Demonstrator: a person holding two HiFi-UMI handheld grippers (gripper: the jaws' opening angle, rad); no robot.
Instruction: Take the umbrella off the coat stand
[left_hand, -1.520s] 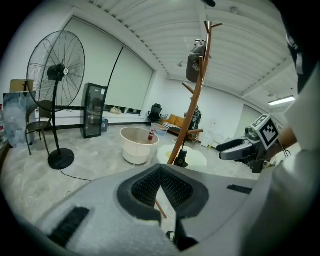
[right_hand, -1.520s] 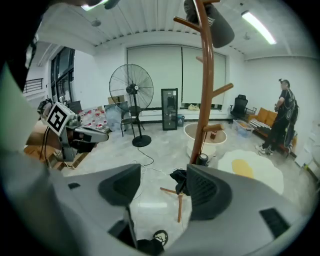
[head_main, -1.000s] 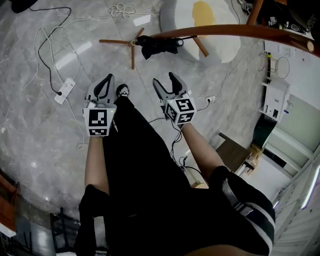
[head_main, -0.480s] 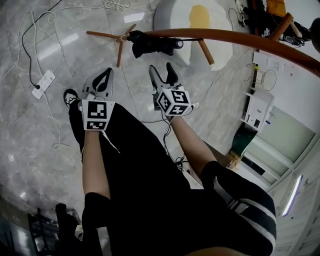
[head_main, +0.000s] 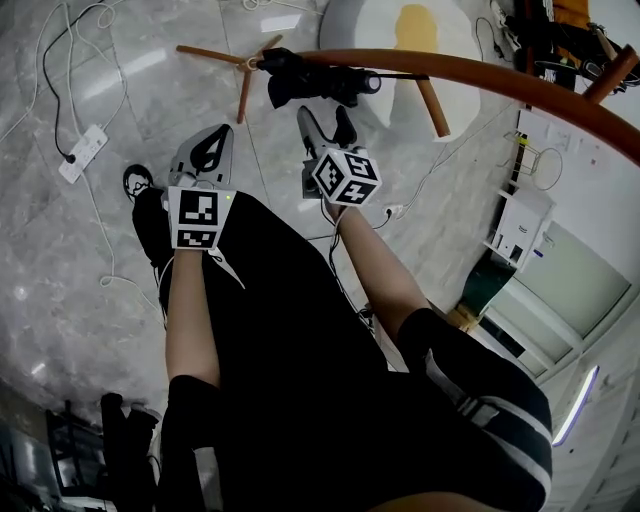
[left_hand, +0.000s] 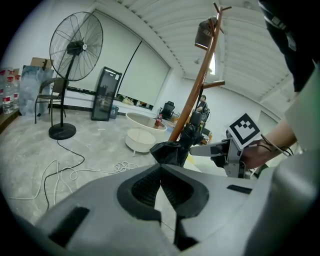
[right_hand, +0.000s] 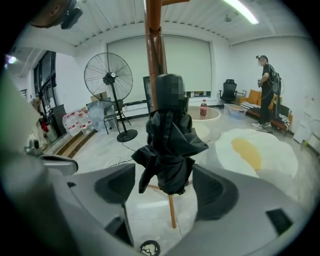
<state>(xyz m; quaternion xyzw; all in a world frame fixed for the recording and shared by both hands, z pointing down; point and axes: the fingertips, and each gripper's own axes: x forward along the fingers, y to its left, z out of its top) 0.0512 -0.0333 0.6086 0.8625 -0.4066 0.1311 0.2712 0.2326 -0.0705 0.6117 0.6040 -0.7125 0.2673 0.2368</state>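
Note:
A black folded umbrella (head_main: 312, 82) hangs on the brown wooden coat stand (head_main: 480, 75), low on its pole near the spread legs. My right gripper (head_main: 328, 118) points at it from close by. In the right gripper view its jaws are opening wide on either side of the umbrella (right_hand: 170, 147), and the pads do not touch the fabric. My left gripper (head_main: 212, 142) hangs to the left of the umbrella, apart from it. The left gripper (left_hand: 160, 172) has its pads together with nothing held. From there the umbrella (left_hand: 172, 150) and the stand's pole (left_hand: 200, 85) lie ahead.
A white power strip (head_main: 82, 152) and loose cables lie on the grey floor at the left. A white egg-shaped cushion (head_main: 365, 25) lies behind the stand. A tall pedestal fan (left_hand: 75, 50) stands far back. A person (right_hand: 266, 87) stands by the far wall.
Both grippers have come down and closer to the umbrella. The right jaws stand wider apart than before; the left ones stay together.

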